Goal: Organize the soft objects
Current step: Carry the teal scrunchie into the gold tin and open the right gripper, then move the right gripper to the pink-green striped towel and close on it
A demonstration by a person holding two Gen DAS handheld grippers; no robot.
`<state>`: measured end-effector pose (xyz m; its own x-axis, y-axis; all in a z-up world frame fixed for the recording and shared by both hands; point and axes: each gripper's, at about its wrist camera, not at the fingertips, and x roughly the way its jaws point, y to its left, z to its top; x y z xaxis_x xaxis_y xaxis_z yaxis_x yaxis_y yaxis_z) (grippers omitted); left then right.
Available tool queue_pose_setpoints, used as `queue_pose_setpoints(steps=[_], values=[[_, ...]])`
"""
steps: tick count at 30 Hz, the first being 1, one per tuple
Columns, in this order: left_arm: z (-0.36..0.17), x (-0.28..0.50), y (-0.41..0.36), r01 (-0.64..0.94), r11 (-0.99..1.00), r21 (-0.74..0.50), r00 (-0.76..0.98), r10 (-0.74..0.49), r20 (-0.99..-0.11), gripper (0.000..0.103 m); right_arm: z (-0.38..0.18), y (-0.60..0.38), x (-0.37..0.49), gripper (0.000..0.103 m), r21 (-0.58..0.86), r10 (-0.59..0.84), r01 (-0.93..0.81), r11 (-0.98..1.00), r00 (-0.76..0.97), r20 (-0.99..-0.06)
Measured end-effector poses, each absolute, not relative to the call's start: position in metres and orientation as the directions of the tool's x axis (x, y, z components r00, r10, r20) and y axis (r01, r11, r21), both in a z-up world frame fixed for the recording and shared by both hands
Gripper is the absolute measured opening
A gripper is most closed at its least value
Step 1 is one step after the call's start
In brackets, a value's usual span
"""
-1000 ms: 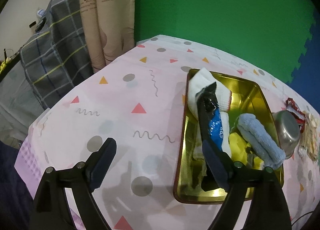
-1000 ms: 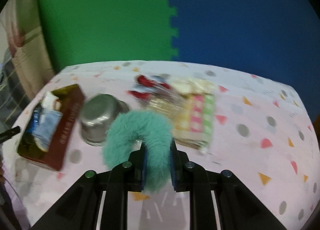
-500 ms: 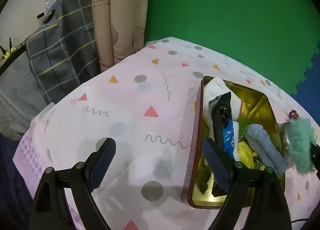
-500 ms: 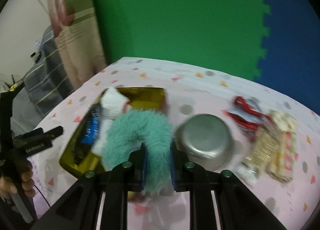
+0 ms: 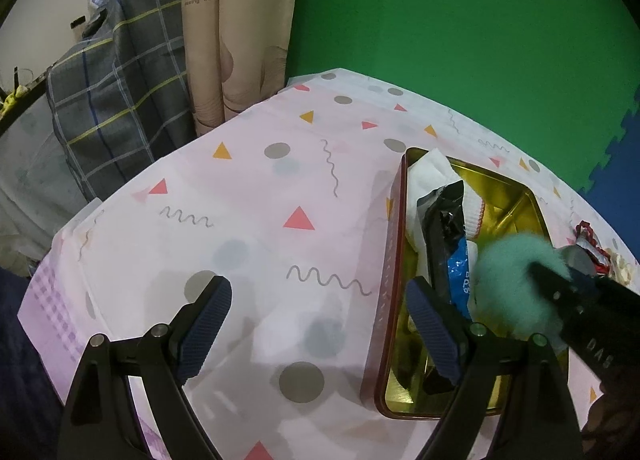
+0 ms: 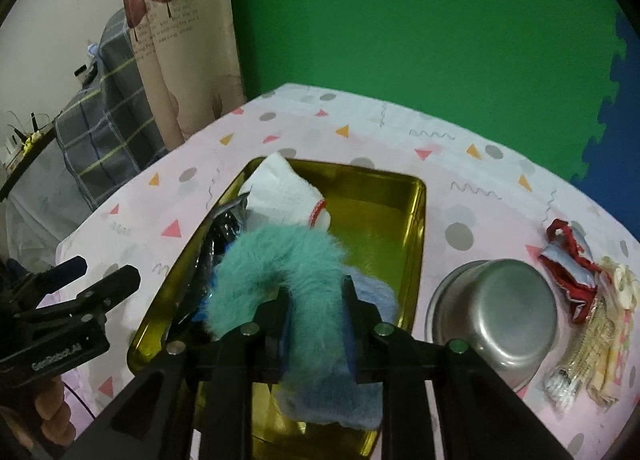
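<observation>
My right gripper (image 6: 314, 324) is shut on a teal fuzzy curved plush (image 6: 276, 264) and holds it over the gold tin tray (image 6: 416, 220). The plush also shows in the left wrist view (image 5: 516, 276), above the tray (image 5: 390, 260). In the tray lie a white sock with red trim (image 6: 284, 192), a black and blue packet (image 5: 448, 240) and a light blue cloth (image 6: 376, 296). My left gripper (image 5: 320, 316) is open and empty, low over the tablecloth just left of the tray; it shows at the left of the right wrist view (image 6: 92, 276).
An upturned steel bowl (image 6: 500, 312) sits right of the tray. Beyond it lie a red and grey fabric piece (image 6: 568, 256) and packaged checked cloths (image 6: 600, 344). A grey plaid fabric (image 5: 116, 92) and a curtain (image 5: 236, 28) stand off the table's far left edge.
My right gripper has carried the teal plush leftward, from beside the steel bowl to above the tray. My left gripper stayed open and shifted slightly left of the tray.
</observation>
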<state>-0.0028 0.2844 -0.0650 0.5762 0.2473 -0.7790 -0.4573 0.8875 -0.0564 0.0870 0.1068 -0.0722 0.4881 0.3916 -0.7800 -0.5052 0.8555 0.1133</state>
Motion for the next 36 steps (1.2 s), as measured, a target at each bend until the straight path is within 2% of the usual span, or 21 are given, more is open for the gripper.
queue_pose_setpoints(steps=[3,5,13,18,28,36], values=[[-0.065,-0.002,0.285,-0.460,0.886,-0.060,0.576,0.247,-0.779,0.086,-0.073,0.107,0.082,0.040,0.092,0.380,-0.516,0.852,0.486,-0.787],[-0.065,-0.002,0.285,-0.458,0.887,-0.058,0.576,0.247,-0.779,0.086,-0.071,0.104,0.076,0.043,0.081,0.375,-0.518,0.851,0.492,-0.786],[-0.065,-0.001,0.278,-0.446,0.894,-0.037,0.578,0.257,-0.775,0.087,-0.049,0.051,0.052,0.047,0.106,0.387,-0.477,0.873,0.542,-0.746],[-0.064,-0.001,0.272,-0.436,0.900,-0.019,0.583,0.266,-0.768,0.087,-0.047,-0.016,0.050,0.047,0.089,0.307,-0.366,0.926,0.598,-0.740],[-0.064,0.001,0.252,-0.396,0.917,0.044,0.592,0.292,-0.751,0.087,-0.075,-0.161,0.074,0.050,0.053,0.073,-0.052,0.997,0.637,-0.768],[-0.057,-0.002,0.226,-0.324,0.942,0.090,0.632,0.286,-0.720,0.088,-0.112,-0.198,0.104,0.050,0.062,0.033,0.028,0.998,0.598,-0.801]])
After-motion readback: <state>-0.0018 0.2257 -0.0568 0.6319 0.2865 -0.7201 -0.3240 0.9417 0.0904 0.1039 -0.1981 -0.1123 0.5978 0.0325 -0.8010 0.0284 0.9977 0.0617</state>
